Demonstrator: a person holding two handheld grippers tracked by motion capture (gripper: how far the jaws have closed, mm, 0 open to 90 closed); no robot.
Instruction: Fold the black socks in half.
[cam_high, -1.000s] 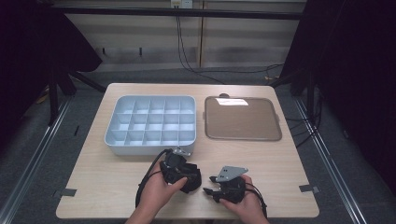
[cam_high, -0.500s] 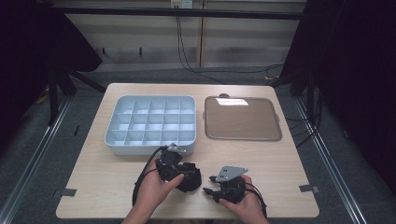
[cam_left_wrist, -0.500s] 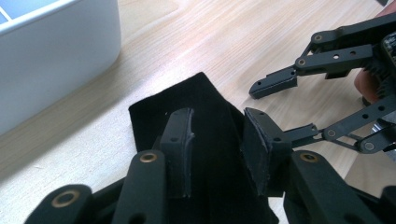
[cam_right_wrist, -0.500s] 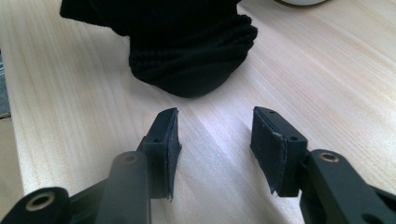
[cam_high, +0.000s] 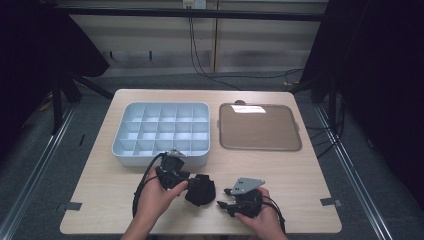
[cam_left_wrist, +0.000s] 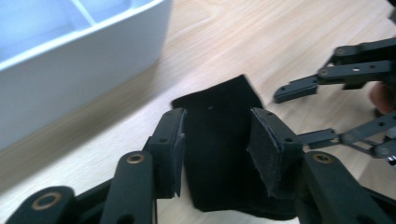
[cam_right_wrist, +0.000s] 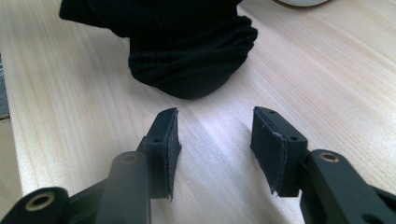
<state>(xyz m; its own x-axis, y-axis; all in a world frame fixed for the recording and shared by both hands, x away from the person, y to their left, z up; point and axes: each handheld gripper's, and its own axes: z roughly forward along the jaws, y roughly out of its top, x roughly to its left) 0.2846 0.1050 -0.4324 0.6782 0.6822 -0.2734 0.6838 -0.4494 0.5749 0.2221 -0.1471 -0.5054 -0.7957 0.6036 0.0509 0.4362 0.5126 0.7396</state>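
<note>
From the high view, a black cloth (cam_high: 200, 189), bunched into a lump, lies near the front edge of the bench (cam_high: 300, 170), about midway along it. The left gripper (cam_high: 172, 172) sits at its left side, just in front of the white divided tray (cam_high: 161, 134), and the right gripper (cam_high: 235, 200) waits a little apart to the cloth's right. A brown lid-like tray (cam_high: 260, 127) lies towards the right rear corner. The risk here is that the cloth, so close to the front edge, gets dragged off the bench if either hand pulls towards the person.

In the left gripper view, the left gripper (cam_left_wrist: 215, 144) has the cloth (cam_left_wrist: 215, 121) running between its jaws, which have just been opening; the pads stand spread on either side of the fabric and do not seem to press it. If the hand lifts now, the cloth likely stays behind or slips out. The tray wall (cam_left_wrist: 79, 70) is near, so a swing that way could knock it, and the other gripper's jaws (cam_left_wrist: 327, 79) are near enough to collide.

In the right gripper view, the right gripper (cam_right_wrist: 215, 135) holds its jaws spread over bare wood with nothing between them, the cloth's ribbed end (cam_right_wrist: 187, 60) just ahead. Closing from here would catch only air, or a thin fold that pulls free.
</note>
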